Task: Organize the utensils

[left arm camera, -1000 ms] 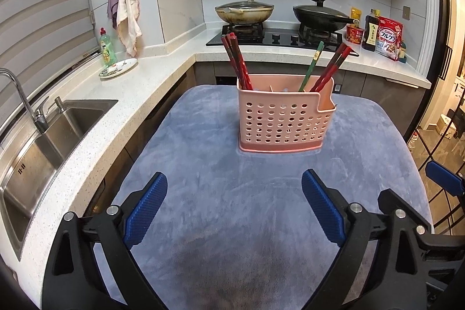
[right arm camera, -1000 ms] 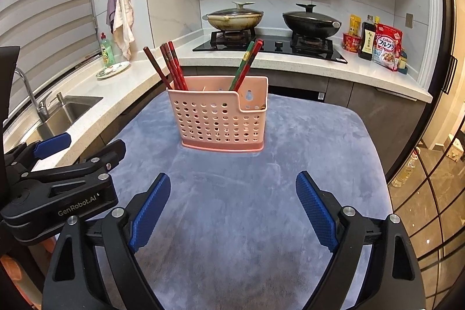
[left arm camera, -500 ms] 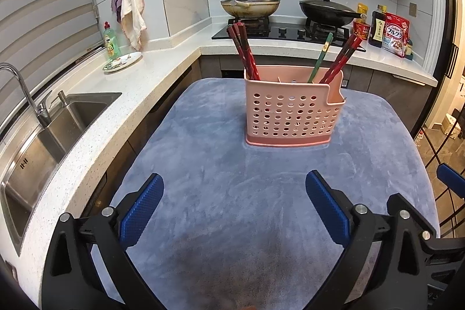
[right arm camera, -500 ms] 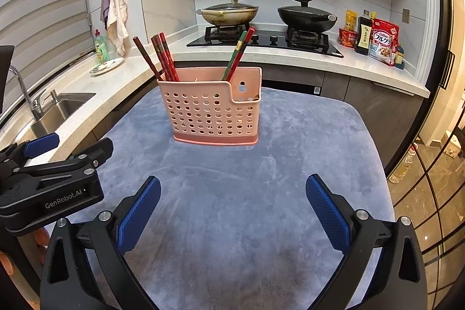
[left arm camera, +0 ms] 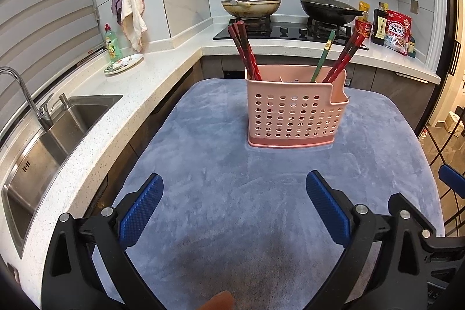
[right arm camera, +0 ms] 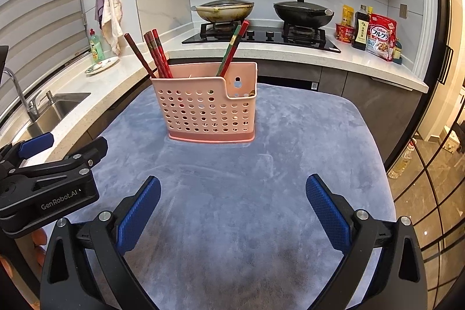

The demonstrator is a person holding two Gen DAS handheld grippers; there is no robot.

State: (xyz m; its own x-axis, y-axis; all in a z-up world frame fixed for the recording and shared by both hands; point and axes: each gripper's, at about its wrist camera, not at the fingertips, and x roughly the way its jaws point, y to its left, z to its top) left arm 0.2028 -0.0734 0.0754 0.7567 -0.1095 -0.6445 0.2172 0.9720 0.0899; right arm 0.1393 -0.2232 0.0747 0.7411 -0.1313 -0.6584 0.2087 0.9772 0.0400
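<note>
— From the left wrist view, what do we have?

— We see the pink utensil basket (left arm camera: 293,115) standing upright on the worktop (left arm camera: 221,182), which is covered in grey-blue plush. Our left tool (left arm camera: 234,208) hangs on the near side of the basket, well apart from it, its blue pads spread wide with only bare plush between them.

— And the utensils?

— The red chopsticks (left arm camera: 247,54) lean out of the basket's left end. A green chopstick (left arm camera: 322,58) and more red ones (left arm camera: 345,55) lean out toward its right end. Beyond the basket we can make out the stove (left arm camera: 290,31) with two lidded pans, and to the basket's left, the sink (left arm camera: 49,132).

— Now the right wrist view?

— Here the utensil basket (right arm camera: 207,109) shows its lower, notched compartment at the right end. The red chopsticks (right arm camera: 158,54) and a darker one (right arm camera: 138,54) rise from the left end, and the green chopstick (right arm camera: 231,51) sits with a red one near the notch.

— Our tools?

— The right tool (right arm camera: 232,209) is near us, well short of the basket, jaws fully apart and holding nothing. The left tool (right arm camera: 62,150) pokes in left of the basket, touching nothing we can see.
</note>
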